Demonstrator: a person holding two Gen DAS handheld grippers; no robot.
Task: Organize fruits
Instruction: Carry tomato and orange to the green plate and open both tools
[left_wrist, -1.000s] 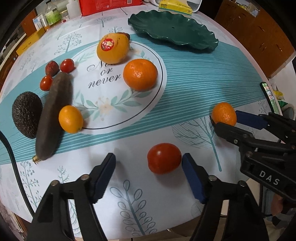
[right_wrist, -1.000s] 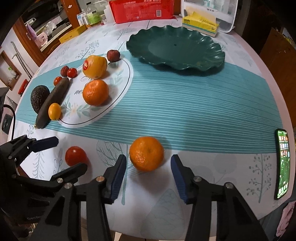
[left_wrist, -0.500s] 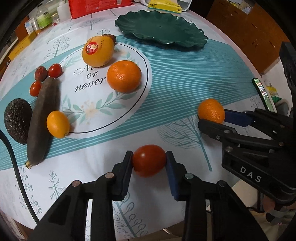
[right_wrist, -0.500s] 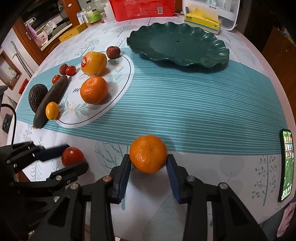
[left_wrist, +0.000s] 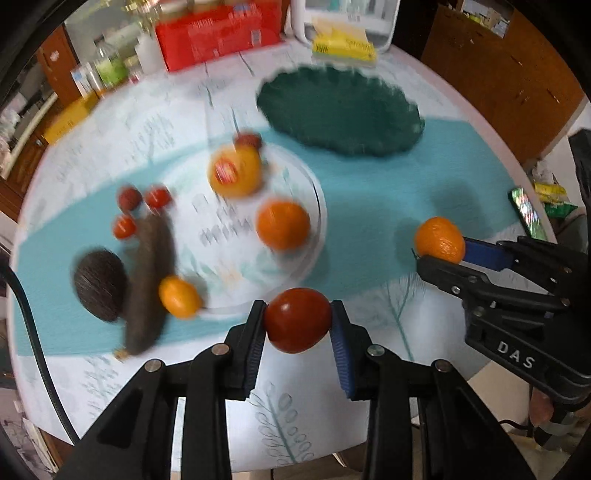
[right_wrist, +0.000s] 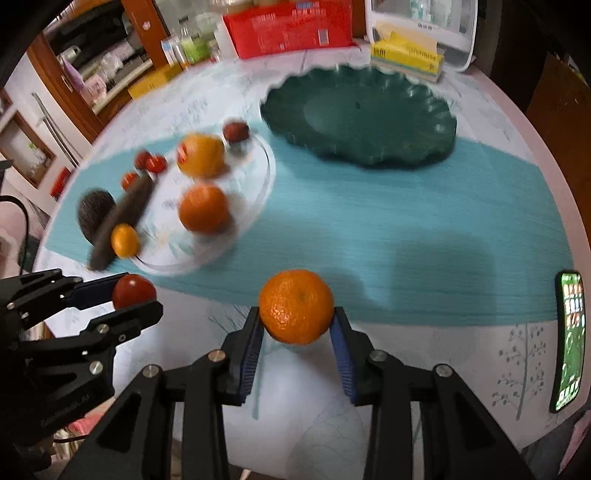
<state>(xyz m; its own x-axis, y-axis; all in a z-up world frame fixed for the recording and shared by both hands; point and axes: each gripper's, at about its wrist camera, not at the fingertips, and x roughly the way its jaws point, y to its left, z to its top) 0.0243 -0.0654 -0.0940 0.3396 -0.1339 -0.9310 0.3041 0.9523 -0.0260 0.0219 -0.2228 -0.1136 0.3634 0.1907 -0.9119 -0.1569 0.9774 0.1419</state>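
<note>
Nearest: left gripper (left_wrist: 297, 325), one, jaws clenched on one red tomato (left_wrist: 297, 319), held above the bench (left_wrist: 369, 398) near its front edge; right gripper (right_wrist: 297, 328), one, jaws clenched on one mandarin (right_wrist: 296, 306), likewise held off the cloth; the two grippers side by side, apart; each shows in the other's view.

Right edge of bench: one phone (right_wrist: 569, 341), screen lit, lying just inside the rim.

Middle, left half: one large orange (right_wrist: 204, 209) on the printed white circle; one small orange fruit (right_wrist: 125, 240) touching one long dark vegetable (right_wrist: 122, 221); one dark avocado (right_wrist: 94, 212) just beside that vegetable on its far-left side; three small red fruits (right_wrist: 149, 162) clustered at the vegetable's far end, blurred; one yellow-orange fruit with a red sticker (right_wrist: 201, 155); one dark red fruit (right_wrist: 235, 132) just behind it.

Middle, right half: open teal band of cloth (right_wrist: 406, 229) between the held fruits and the plate, nothing lying on it.

Far: one dark green scalloped plate (right_wrist: 360, 116), nothing in it; behind it one yellow box (right_wrist: 406, 55), one red package (right_wrist: 291, 27), one white tub (right_wrist: 421, 14); bottles at far left, blurred, count uncertain.
</note>
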